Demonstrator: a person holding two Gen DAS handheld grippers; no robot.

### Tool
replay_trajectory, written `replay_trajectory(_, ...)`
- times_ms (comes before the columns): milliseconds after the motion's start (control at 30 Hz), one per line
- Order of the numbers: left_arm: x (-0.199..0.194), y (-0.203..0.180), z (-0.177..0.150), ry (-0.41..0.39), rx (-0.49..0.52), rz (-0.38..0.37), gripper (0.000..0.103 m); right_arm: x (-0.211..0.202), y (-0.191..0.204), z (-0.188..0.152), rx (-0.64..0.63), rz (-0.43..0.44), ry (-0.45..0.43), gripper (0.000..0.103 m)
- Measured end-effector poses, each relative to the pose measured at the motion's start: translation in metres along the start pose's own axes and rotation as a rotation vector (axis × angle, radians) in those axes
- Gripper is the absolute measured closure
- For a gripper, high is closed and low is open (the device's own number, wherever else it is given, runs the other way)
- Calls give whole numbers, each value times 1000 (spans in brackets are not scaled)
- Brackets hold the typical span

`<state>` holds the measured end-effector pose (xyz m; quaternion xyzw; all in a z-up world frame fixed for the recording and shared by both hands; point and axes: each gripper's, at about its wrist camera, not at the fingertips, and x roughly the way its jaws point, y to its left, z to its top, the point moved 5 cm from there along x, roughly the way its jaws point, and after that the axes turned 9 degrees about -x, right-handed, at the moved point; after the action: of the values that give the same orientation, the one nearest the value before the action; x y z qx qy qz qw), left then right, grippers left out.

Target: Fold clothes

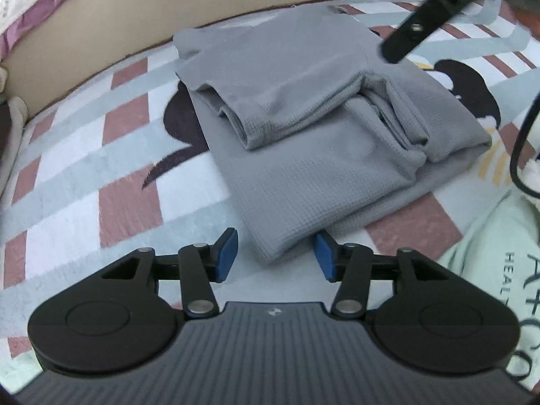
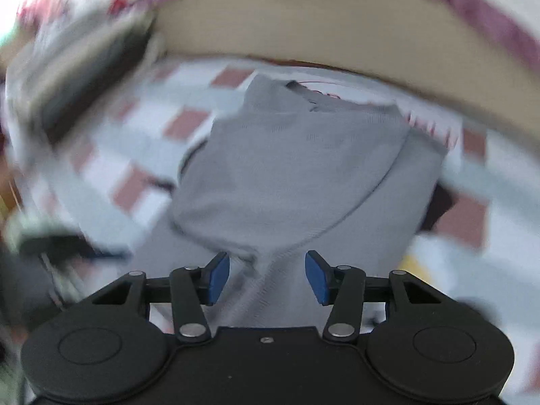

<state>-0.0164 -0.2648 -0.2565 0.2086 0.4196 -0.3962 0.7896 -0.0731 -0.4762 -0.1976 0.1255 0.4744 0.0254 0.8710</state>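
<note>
A grey waffle-knit shirt lies on the patterned bed cover, both sleeves folded in over its body. My left gripper is open and empty, its blue pads straddling the shirt's near bottom corner just above the cover. The right gripper's black finger shows at the upper right, over the shirt's far side. In the blurred right wrist view the same shirt fills the middle, and my right gripper is open and empty above it.
The bed cover has pink, white and grey checks with dark cartoon shapes. A beige headboard edge runs along the back. A pale green garment with lettering lies at the right, and a black cable hangs there.
</note>
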Motion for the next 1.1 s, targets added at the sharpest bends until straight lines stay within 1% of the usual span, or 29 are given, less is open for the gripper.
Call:
replay_trajectory(67, -4, 0, 0, -15, -11, 7, 54, 7, -18, -9, 169, 82, -8, 48)
replay_trajectory(167, -14, 0, -6, -62, -15, 34, 55, 6, -37, -19, 261, 75, 25, 48)
replay_trajectory(233, -17, 2, -9, -62, -24, 42, 57, 6, -46, -22, 335, 121, 32, 48)
replay_trajectory(267, -21, 2, -12, -62, -38, 16, 57, 6, -50, -24, 370, 145, 36, 48)
replay_trajectory(300, -27, 1, -14, -78, -37, -36, 57, 7, -52, -26, 400, 166, 44, 48)
replay_trajectory(333, -33, -1, -16, -97, -33, -92, 57, 9, -52, -27, 418, 178, 51, 48)
replay_trajectory(367, -38, -4, -17, -118, -17, -118, 57, 12, -52, -28, 425, 180, 60, 48)
replay_trajectory(467, -39, -17, -12, -146, 54, -102, 57, 17, -53, -33, 440, 171, 95, 48)
replay_trajectory(567, -26, -25, -8, -120, 93, -92, 57, 15, -56, -40, 466, 189, 98, 48)
replay_trajectory(633, -15, -26, -6, -102, 123, -69, 57, 13, -59, -45, 485, 192, 104, 48)
replay_trajectory(700, -7, -22, -3, -82, 123, -37, 57, 13, -62, -50, 508, 201, 112, 48)
replay_trajectory(767, -4, -22, 3, -79, 115, -34, 57, 15, -62, -54, 522, 204, 129, 48)
replay_trajectory(833, -4, -23, 7, -81, 134, -29, 57, 14, -60, -53, 503, 187, 142, 48)
replay_trajectory(867, -3, -25, 9, -75, 152, -21, 61, 12, -57, -52, 483, 168, 140, 48)
replay_trajectory(900, -4, -23, 8, -82, 143, -15, 66, 9, -53, -50, 452, 146, 140, 48)
replay_trajectory(933, -5, -21, 7, -93, 128, -10, 80, 5, -47, -48, 407, 123, 152, 48)
replay_trajectory(967, -7, -19, 7, -103, 112, -5, 93, 3, -40, -46, 347, 107, 177, 48)
replay_trajectory(1033, -10, -15, 5, -124, 81, 6, 97, 0, -21, -41, 176, 76, 244, 48)
replay_trajectory(1067, -12, -13, 5, -135, 66, 11, 98, -2, -11, -39, 72, 55, 278, 48)
replay_trajectory(1100, -14, -11, 4, -145, 50, 17, 98, -4, 1, -38, -61, 26, 307, 46)
